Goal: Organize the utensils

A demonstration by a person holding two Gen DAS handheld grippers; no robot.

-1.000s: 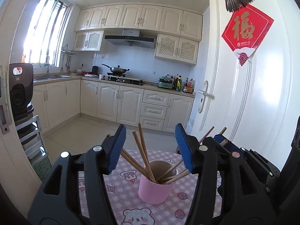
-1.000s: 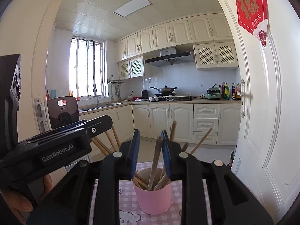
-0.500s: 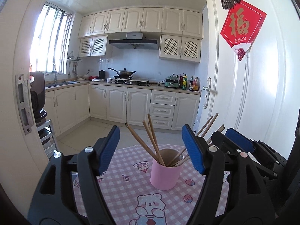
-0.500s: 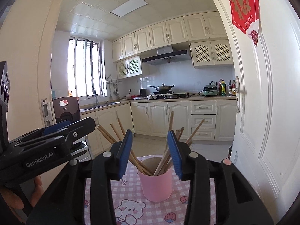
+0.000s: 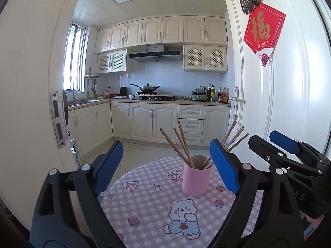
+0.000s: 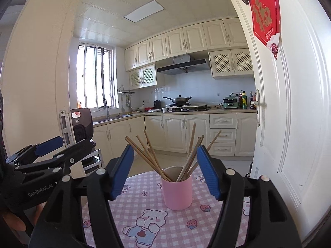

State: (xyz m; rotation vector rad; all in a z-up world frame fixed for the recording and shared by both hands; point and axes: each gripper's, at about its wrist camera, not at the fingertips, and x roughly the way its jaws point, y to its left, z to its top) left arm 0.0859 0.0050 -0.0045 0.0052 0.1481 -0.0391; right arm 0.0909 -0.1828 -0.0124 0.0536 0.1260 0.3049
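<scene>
A pink cup (image 5: 196, 180) holding several wooden chopsticks (image 5: 179, 144) stands upright on a round table with a pink checked cloth (image 5: 144, 202). It also shows in the right wrist view (image 6: 176, 192), with the chopsticks (image 6: 153, 157) fanned out. My left gripper (image 5: 165, 167) is open and empty, back from the cup. My right gripper (image 6: 164, 174) is open and empty, back from the cup. The right gripper shows in the left wrist view (image 5: 287, 150); the left gripper shows in the right wrist view (image 6: 41, 153).
A white door (image 5: 289, 103) with a red paper sign (image 5: 263, 31) stands close on the right. A door frame (image 5: 58, 122) is on the left. Kitchen cabinets (image 5: 161, 122) and a stove with a wok (image 5: 147, 87) lie beyond the table.
Both grippers have drawn back from the cup and their jaws have opened wider. The right gripper's narrow gap around the chopsticks has widened and it holds nothing.
</scene>
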